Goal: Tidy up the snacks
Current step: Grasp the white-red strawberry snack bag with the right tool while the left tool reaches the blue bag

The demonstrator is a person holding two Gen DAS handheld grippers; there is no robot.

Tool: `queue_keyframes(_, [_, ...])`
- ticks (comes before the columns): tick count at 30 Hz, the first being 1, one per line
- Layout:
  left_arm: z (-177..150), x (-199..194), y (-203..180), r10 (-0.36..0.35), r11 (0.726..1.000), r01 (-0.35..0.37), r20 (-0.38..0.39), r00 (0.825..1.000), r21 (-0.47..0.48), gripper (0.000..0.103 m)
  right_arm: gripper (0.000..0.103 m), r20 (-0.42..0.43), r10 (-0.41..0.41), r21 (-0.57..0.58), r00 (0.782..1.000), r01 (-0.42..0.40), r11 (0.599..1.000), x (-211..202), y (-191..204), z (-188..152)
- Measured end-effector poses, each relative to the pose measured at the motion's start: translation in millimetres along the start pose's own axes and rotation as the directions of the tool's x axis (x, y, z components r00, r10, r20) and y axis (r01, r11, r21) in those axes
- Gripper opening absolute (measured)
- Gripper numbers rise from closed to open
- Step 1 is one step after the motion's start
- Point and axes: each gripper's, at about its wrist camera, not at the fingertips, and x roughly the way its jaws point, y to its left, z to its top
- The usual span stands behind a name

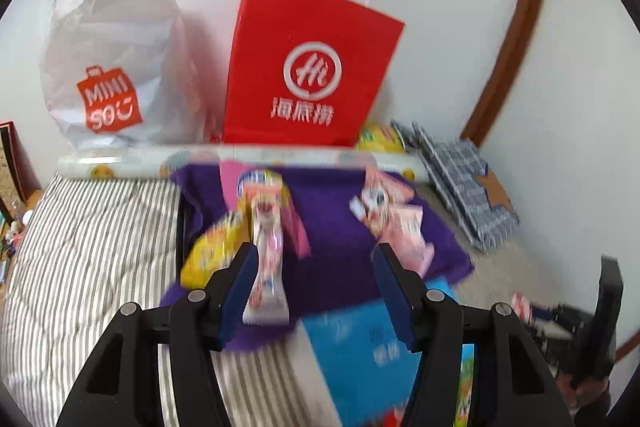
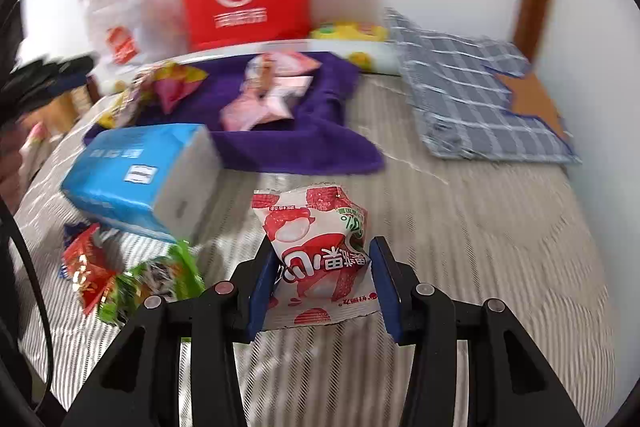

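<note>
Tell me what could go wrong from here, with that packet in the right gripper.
The right gripper pinches the red-and-white packet only near its lower end, so it may slip or crush. The blue box and loose snacks lie close to its left and could get knocked. Both views are blurred, so aim is uncertain.

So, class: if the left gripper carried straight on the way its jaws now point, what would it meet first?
Probably the purple towel ahead of the open left gripper, with the long pink-and-white snack packet just beside its left jaw. Blur makes depth uncertain.
</note>
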Motion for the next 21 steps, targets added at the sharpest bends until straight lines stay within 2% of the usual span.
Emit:
queue_keyframes(4, [-28, -15, 2, -0.01, 1.0, 0.009, -0.046, 0.999, -0.012, 0.057, 0.046, 0.002, -0.019, 0.077, 1.0, 0.019, 0.997, 0, -9, -11])
queue_keyframes(9, [-69, -21, 2, 0.066, 0.998, -0.066, -0.15, 0.987, 0.005, 0.057, 0.046, -0.021, -0.056, 0.112, 0.998, 0.058, 0.992, 11, -10, -20])
queue_keyframes(12, [-88, -21, 3, 0.073, 0.997, -0.076, -0.187, 0.98, -0.006, 0.056, 0.046, -0.027, -0.042, 0.124, 0.999, 0.045, 0.991, 16, -9, -24])
queue_keyframes(17, [-107, -19, -4, 0.058, 0.997, -0.069, -0.246, 0.967, -0.037, 0.056, 0.047, -0.009, -0.063, 0.101, 0.998, 0.064, 0.993, 17, -5, -27])
queue_keyframes(21, [-114, -12, -17, 0.116, 0.993, -0.121, -0.268, 0.956, -0.002, 0.056, 0.047, -0.01, -0.055, 0.104, 0.998, 0.056, 0.993, 17, -6, -27])
